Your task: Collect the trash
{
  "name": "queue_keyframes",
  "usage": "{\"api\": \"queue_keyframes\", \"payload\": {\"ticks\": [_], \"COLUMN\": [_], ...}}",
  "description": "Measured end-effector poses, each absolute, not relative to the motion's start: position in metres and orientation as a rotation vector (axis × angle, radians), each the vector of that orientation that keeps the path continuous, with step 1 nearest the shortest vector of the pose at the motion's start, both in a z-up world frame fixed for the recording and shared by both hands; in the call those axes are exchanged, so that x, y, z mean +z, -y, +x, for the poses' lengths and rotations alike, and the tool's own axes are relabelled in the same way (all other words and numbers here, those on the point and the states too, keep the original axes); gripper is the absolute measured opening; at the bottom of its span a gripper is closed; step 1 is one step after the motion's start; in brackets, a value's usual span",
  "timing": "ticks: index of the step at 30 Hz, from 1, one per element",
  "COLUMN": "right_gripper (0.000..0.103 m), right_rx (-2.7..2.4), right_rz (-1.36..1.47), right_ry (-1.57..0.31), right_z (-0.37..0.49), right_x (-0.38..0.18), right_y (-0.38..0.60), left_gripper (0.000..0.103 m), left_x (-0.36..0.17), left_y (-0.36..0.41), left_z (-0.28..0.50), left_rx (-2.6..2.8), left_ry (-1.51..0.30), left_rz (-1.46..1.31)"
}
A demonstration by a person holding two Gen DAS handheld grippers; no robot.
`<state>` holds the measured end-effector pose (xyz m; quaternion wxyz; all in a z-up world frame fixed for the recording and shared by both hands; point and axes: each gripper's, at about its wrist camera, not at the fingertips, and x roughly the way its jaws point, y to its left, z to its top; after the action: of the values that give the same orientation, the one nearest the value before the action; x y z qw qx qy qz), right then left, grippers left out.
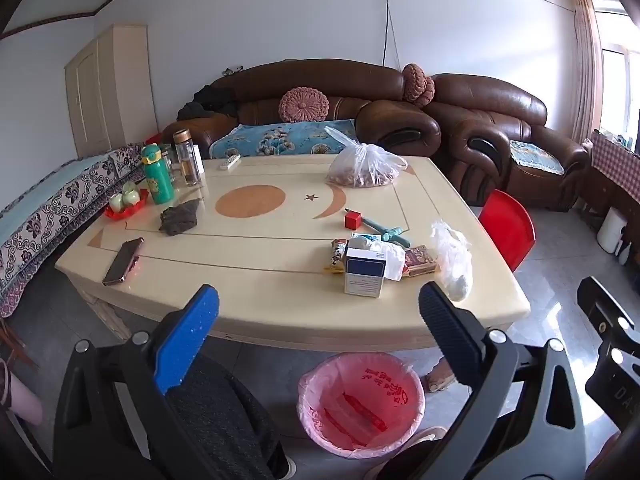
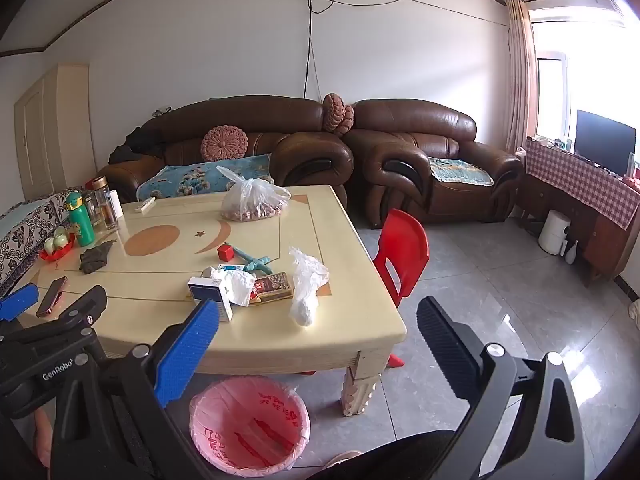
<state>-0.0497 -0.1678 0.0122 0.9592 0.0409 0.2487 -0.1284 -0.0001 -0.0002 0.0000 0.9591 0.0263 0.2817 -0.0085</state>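
A pile of trash lies on the cream table [image 1: 260, 268] near its front right: a blue and white box [image 1: 363, 274], a crumpled tissue [image 1: 386, 254], a red-brown packet [image 1: 420, 262] and a crumpled clear plastic bag [image 1: 452, 260]. The right wrist view shows the same box [image 2: 212, 296], tissue [image 2: 240, 286], packet [image 2: 274, 286] and bag [image 2: 306, 284]. A bin with a pink liner [image 1: 360, 400] [image 2: 250, 420] stands on the floor before the table. My left gripper [image 1: 320, 316] and right gripper [image 2: 318, 332] hover open and empty, short of the table edge.
Farther back on the table are a red cube [image 1: 353, 220], a teal tool [image 1: 384, 232], a tied bag of nuts [image 1: 364, 168], a phone [image 1: 123, 261], a dark cloth [image 1: 179, 216], bottles [image 1: 157, 178] and a red fruit plate [image 1: 126, 204]. A red chair [image 2: 402, 256] stands to the right, brown sofas behind.
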Motion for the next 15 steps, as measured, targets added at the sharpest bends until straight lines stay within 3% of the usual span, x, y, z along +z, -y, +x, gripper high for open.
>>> {"api": "queue_keyframes", "payload": {"ticks": [15], "right_gripper": [0.097], "right_rx": [-0.258], "right_rz": [0.084], "right_ry": [-0.508], "right_z": [-0.0484], "right_x": [0.0128], "right_y": [0.1645], "left_gripper": [0.098], "left_x": [0.0025], "left_y": [0.0041], "left_z": [0.0011], "left_rx": [-0.019], "left_ry": [-0.584], "left_rz": [0.057]}}
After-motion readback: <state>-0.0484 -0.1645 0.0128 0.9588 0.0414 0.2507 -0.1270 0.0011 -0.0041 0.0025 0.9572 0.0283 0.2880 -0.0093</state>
